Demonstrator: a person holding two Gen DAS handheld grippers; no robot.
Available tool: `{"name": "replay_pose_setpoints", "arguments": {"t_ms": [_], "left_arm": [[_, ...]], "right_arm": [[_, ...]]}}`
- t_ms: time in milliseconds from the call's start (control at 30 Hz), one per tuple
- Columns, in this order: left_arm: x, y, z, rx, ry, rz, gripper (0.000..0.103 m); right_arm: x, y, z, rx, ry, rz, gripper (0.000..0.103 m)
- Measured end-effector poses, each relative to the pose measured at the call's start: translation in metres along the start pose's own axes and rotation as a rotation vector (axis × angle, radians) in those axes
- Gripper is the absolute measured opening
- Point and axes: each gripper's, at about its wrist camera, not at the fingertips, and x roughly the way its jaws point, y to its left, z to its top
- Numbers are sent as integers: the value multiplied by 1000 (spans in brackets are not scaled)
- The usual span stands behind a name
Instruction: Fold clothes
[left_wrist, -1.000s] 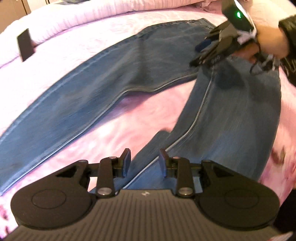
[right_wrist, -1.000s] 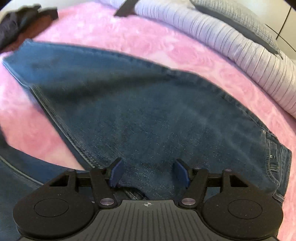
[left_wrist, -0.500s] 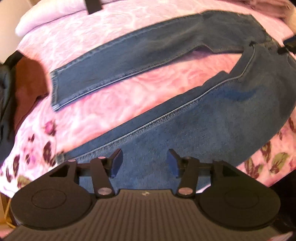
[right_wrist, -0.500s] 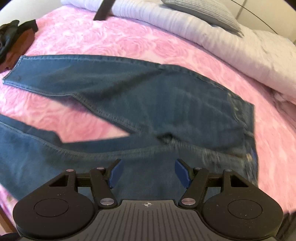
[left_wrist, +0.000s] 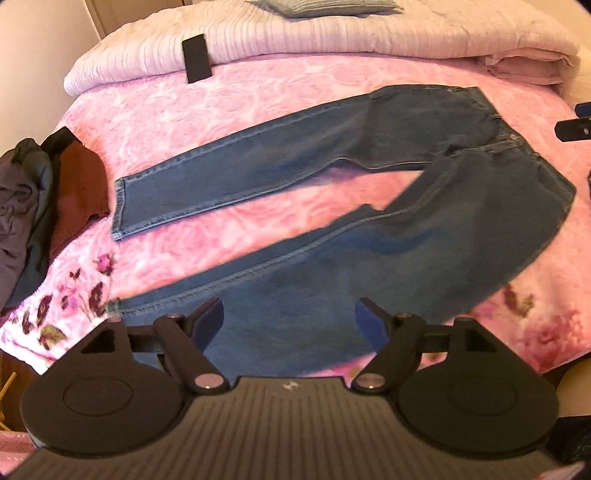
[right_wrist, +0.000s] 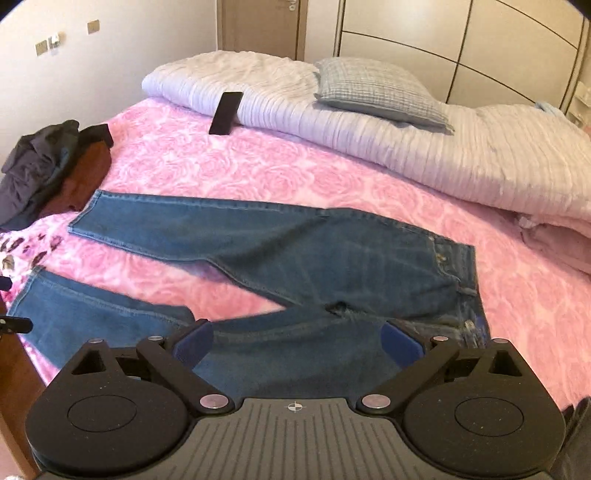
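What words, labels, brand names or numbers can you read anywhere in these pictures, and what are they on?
No readable text anywhere.
Left gripper body: a small pale mark, too blurred to read.
Right gripper body: a crosshair symbol, no letters.
Jeans: waistband rivets only, no legible label.
Black phone on the bed: blank dark face.

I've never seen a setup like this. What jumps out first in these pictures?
A pair of blue denim jeans lies spread flat, legs splayed apart, on the pink rose-patterned blanket. A crumpled pile of dark clothes sits at the bed's left edge, and a flat black rectangular object leans against the white ribbed duvet.
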Motion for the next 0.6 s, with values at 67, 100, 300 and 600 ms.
{"name": "replay_pose_setpoints", "arguments": {"t_ms": [67,100,300,600], "left_arm": [[-14,-19,-4,1,-4,16,75],[-20,-27,-6,-6,-5,21,75],[-54,-55,-17,-105,-10,26,75],[-82,-44,-21,-146,-33,57,75]], "right_arm": [[-15,-13,-11,36,12,0,100],[-22,-19,-17,55,20,-1,100],[-51,-60,-37,290,97,63,100],[-91,-68,-43,396,85,47,100]]}}
